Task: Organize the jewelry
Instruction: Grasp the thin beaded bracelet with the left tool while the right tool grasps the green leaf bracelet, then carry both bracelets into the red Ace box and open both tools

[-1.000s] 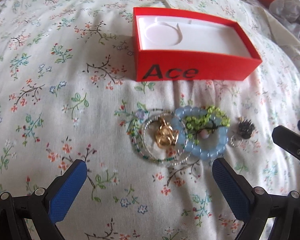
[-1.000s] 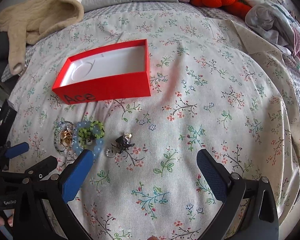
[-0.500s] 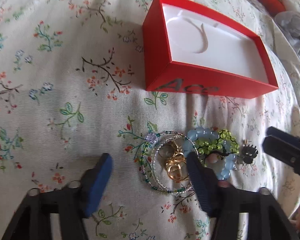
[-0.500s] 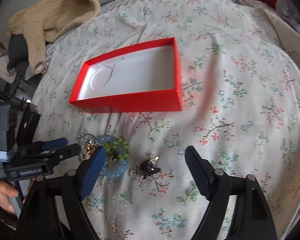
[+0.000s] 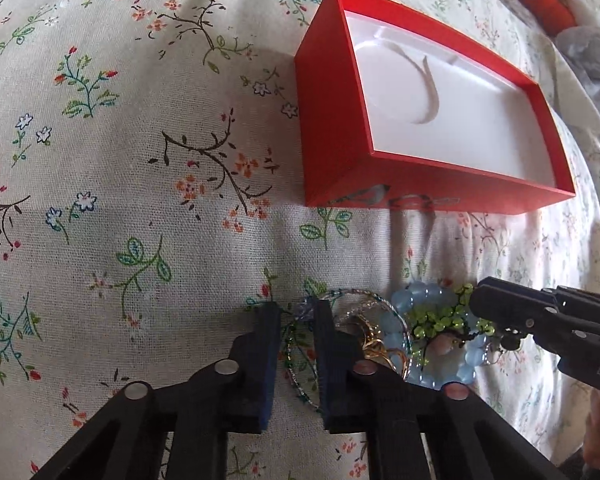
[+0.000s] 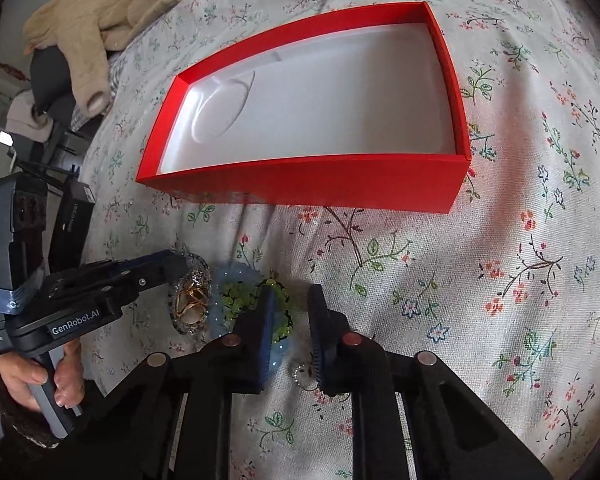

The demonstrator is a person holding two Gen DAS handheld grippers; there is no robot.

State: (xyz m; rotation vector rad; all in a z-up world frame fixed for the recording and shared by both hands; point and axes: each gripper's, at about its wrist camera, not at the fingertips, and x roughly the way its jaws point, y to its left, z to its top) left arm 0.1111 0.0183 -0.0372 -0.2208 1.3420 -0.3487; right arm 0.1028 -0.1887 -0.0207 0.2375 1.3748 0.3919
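1. One red box point(image 5: 340, 128), open and lined in white, sits on a floral bedspread point(image 5: 120, 160) in the upper right of the left wrist view; nothing lies inside it, and black lettering runs along its near wall.
2. The jewelry lies in a cluster on the bedspread just below the box: one thin beaded bracelet point(image 5: 296, 344) of clear and green beads, one gold ornament point(image 6: 192, 304) inside its loop, one pale blue bead bracelet point(image 5: 420, 300) and one green bead bracelet point(image 5: 440, 322) resting on the blue one.
3. One small dark charm on a silver ring point(image 6: 300, 374) lies at the cluster's right end, at the bottom centre of the right wrist view.
4. The left gripper point(image 5: 298, 320), at bottom centre, is closing, its two blue-padded jaws nearly together with the thin beaded bracelet's strand between them.
5. The right gripper point(image 6: 290, 304) is closing too, jaws nearly together over the green beads' edge and the charm; whether the pads press on either cannot be told.
6. One hand point(image 6: 36, 376) grips the left gripper's handle at lower left of the right wrist view.
7. One beige knitted garment point(image 6: 112, 4) lies at upper left.
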